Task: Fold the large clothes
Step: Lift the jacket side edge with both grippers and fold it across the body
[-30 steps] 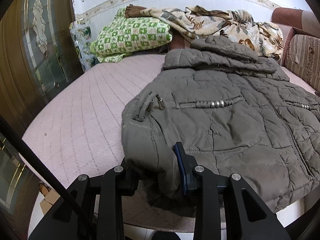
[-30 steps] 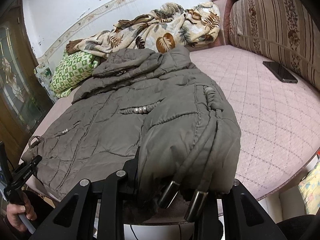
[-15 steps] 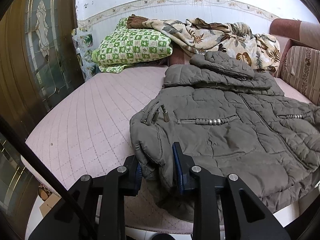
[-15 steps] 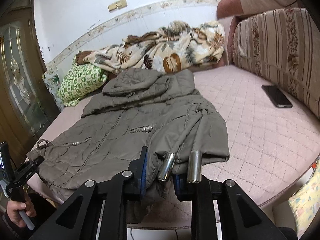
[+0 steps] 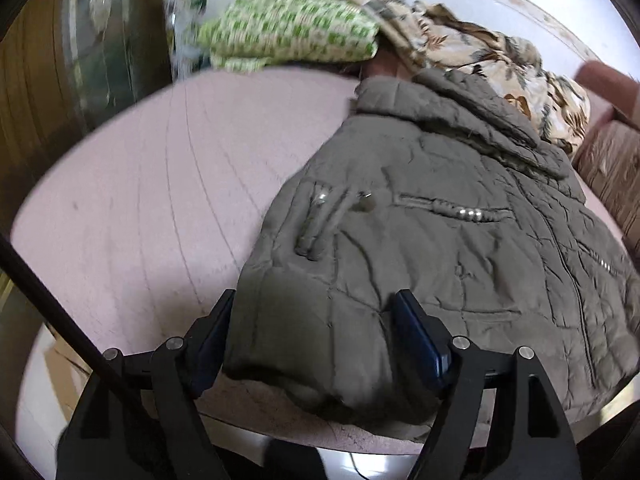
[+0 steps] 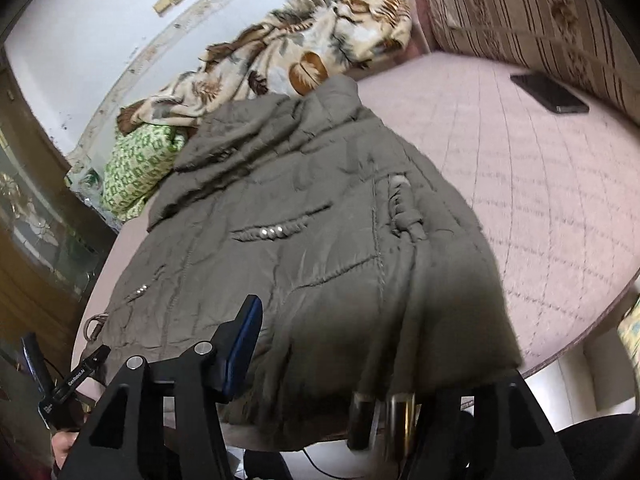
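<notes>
A large olive-grey quilted jacket (image 5: 440, 232) lies front up on the pink quilted bed (image 5: 152, 208), hood toward the wall, both sleeves folded over its front. My left gripper (image 5: 316, 340) is open, its jaws wide apart on either side of the jacket's bottom left corner. In the right wrist view the jacket (image 6: 320, 240) fills the middle. My right gripper (image 6: 340, 356) is open around the bottom right corner; the right finger is hidden under the fabric, and two metal cord ends (image 6: 396, 408) hang there.
A green checked pillow (image 5: 288, 32) and a leaf-print blanket (image 6: 304, 52) lie by the far wall. A striped sofa back (image 6: 532, 20) runs along the right. A dark phone (image 6: 550, 92) lies on the bed. A glazed wooden door (image 5: 80, 40) stands at the left.
Both grippers were shut on the jacket's bottom corners and lifting them; now both jaws have opened wide and the hem has dropped back onto the bed. Both views are motion-blurred.
</notes>
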A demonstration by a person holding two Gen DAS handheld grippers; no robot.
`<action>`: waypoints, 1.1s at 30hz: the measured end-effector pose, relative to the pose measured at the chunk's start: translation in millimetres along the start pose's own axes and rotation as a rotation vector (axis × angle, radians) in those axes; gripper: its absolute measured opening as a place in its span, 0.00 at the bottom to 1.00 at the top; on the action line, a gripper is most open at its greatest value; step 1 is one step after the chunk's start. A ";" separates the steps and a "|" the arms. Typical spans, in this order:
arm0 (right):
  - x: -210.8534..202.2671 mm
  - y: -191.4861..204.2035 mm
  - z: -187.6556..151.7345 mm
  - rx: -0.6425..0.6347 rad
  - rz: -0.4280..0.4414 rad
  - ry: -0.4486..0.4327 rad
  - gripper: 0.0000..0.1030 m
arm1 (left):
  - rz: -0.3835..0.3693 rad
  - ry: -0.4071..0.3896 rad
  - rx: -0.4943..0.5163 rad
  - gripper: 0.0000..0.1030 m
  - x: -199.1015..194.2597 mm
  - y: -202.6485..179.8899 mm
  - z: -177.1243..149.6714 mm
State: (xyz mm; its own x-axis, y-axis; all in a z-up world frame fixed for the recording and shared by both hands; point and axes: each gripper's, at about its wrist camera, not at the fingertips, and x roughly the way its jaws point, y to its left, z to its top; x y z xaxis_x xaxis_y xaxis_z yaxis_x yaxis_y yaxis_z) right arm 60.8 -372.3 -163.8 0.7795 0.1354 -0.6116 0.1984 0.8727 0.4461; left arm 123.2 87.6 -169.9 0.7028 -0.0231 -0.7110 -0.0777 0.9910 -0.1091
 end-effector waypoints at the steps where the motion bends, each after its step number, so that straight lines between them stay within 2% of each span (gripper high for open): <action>1: 2.1 1.0 -0.6 -0.010 -0.011 0.002 0.34 | -0.009 0.007 -0.008 0.74 2.3 1.7 -0.2; 3: 4.1 6.0 -2.8 -0.060 -0.043 -0.009 0.28 | -0.018 -0.004 0.003 0.53 1.6 -0.4 -2.2; 4: 3.1 10.7 -4.6 -0.096 -0.063 -0.025 0.26 | -0.007 -0.020 0.020 0.37 -0.7 -3.2 -3.1; 5: 1.9 15.7 -6.0 -0.133 -0.083 -0.040 0.25 | -0.002 -0.035 0.041 0.30 -3.1 -6.7 -3.7; 7: -0.5 23.0 -7.4 -0.184 -0.109 -0.066 0.22 | 0.018 -0.065 0.092 0.24 -6.9 -15.9 -5.2; 14: -14.5 39.9 -8.5 -0.306 -0.168 -0.162 0.19 | -0.002 -0.152 0.120 0.18 -25.6 -18.1 -1.5; 20: -31.9 45.2 -1.8 -0.313 -0.138 -0.197 0.19 | 0.000 -0.224 0.147 0.18 -47.6 -22.3 4.5; 27: -46.2 48.8 11.8 -0.285 -0.074 -0.213 0.19 | -0.023 -0.225 0.126 0.18 -54.4 -17.1 20.6; 33: -53.5 55.4 28.5 -0.284 -0.041 -0.240 0.19 | -0.040 -0.262 0.138 0.18 -64.7 -21.7 39.6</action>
State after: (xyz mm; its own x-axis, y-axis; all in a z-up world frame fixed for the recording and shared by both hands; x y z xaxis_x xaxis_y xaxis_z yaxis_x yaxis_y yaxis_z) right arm 47.0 -344.6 -87.8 0.8979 0.0130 -0.4399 0.0859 0.9751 0.2042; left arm 107.4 72.8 -94.0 0.8632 -0.0451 -0.5029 0.0379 0.9990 -0.0246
